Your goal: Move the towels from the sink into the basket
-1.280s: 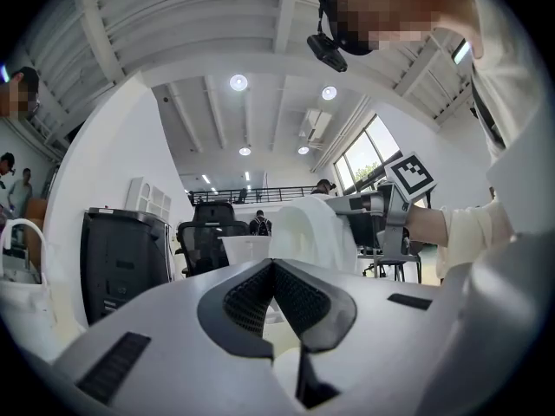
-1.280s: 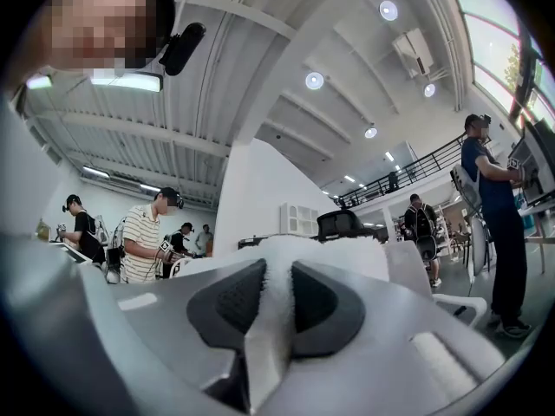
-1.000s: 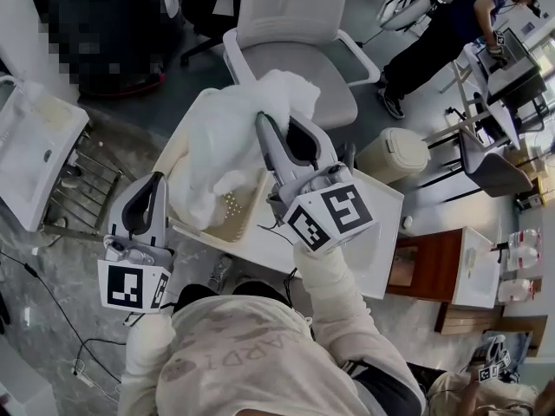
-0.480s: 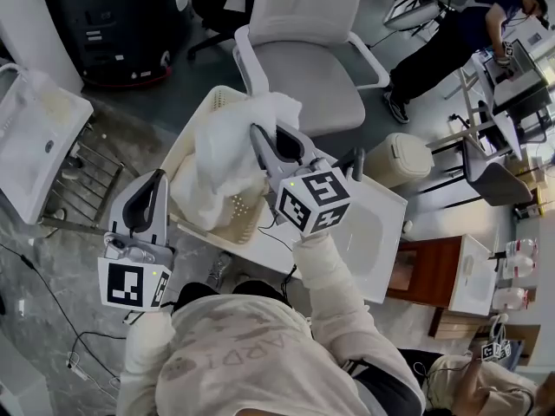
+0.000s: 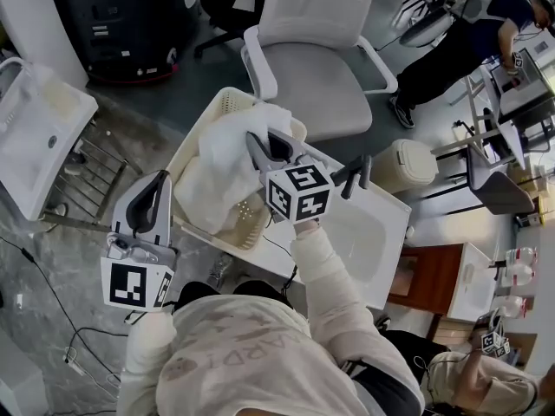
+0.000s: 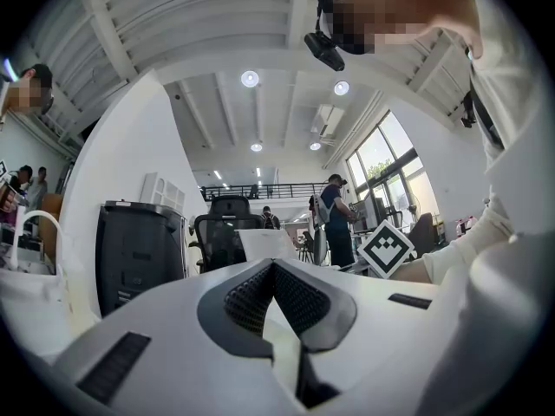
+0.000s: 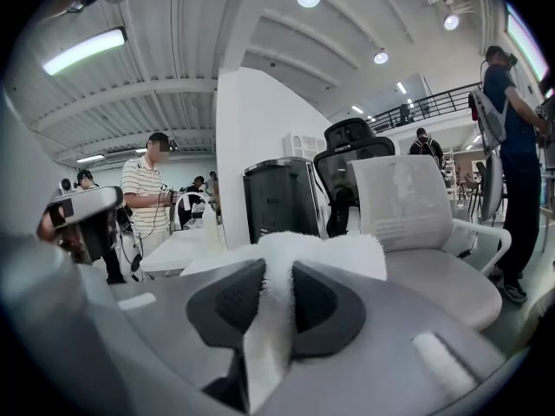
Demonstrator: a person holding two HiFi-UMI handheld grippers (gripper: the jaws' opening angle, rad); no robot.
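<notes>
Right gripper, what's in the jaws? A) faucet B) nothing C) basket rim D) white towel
D: in its own view the right gripper has its pads pressed on a fold of white towel.

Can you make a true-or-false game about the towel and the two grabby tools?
1. The right tool is pinching a white towel. True.
2. The left tool is holding a towel too. False: its jaws are closed with nothing between them.
3. The towel is over the cream basket. True.
4. Somebody is sitting in the grey chair behind the basket. False: the seat is empty.
</notes>
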